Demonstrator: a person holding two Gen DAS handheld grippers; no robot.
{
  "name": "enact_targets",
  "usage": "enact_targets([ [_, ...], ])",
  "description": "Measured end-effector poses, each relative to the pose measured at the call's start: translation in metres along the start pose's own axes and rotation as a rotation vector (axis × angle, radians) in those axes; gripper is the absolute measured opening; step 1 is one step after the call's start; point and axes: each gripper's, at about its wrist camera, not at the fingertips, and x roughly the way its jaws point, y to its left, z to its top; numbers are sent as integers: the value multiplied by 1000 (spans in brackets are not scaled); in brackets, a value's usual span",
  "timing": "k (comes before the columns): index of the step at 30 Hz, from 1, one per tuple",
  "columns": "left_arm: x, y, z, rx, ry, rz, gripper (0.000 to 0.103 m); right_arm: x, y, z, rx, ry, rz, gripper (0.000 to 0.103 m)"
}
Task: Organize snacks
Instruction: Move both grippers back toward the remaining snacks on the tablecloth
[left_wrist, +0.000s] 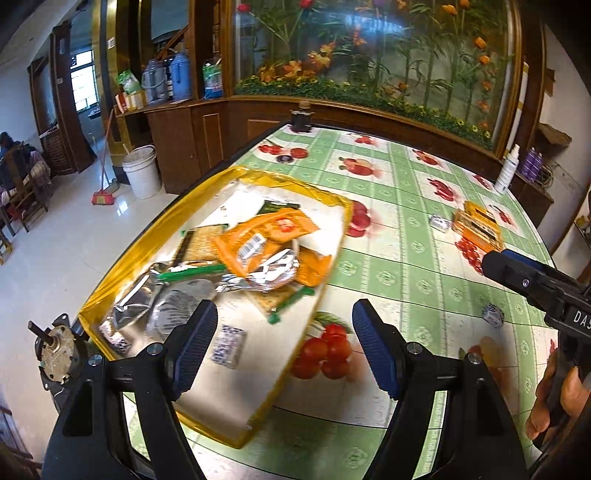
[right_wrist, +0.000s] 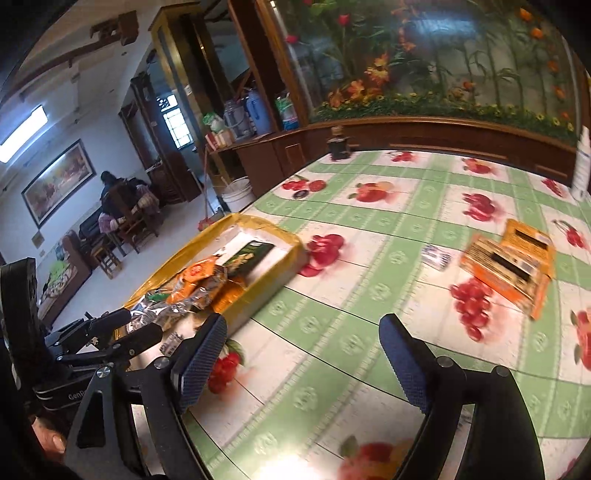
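Orange snack box (right_wrist: 511, 264) lies well beyond the spread, empty right hand-held gripper (right_wrist: 303, 360), toward its right.

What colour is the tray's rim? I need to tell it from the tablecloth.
Yellow-gold rim, around a white inside; clearest in the left wrist view.

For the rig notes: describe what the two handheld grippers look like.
Both the left gripper and the right gripper have black angular frames with silver screw heads and two fingers faced with dark blue, fine-textured pads. Seen from the left wrist, the right gripper's body carries white lettering starting "DAS". No sleeves or cables are visible.
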Motion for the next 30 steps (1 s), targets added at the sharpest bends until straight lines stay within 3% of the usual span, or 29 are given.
enact_targets([
  [16,11,-91,-13,142,71,-143,75,-65,-116,-56,178,0,-174,87],
  [30,20,-143,-10,207,101,-208,75,-61,-146,-38,192,-10,-200,87],
])
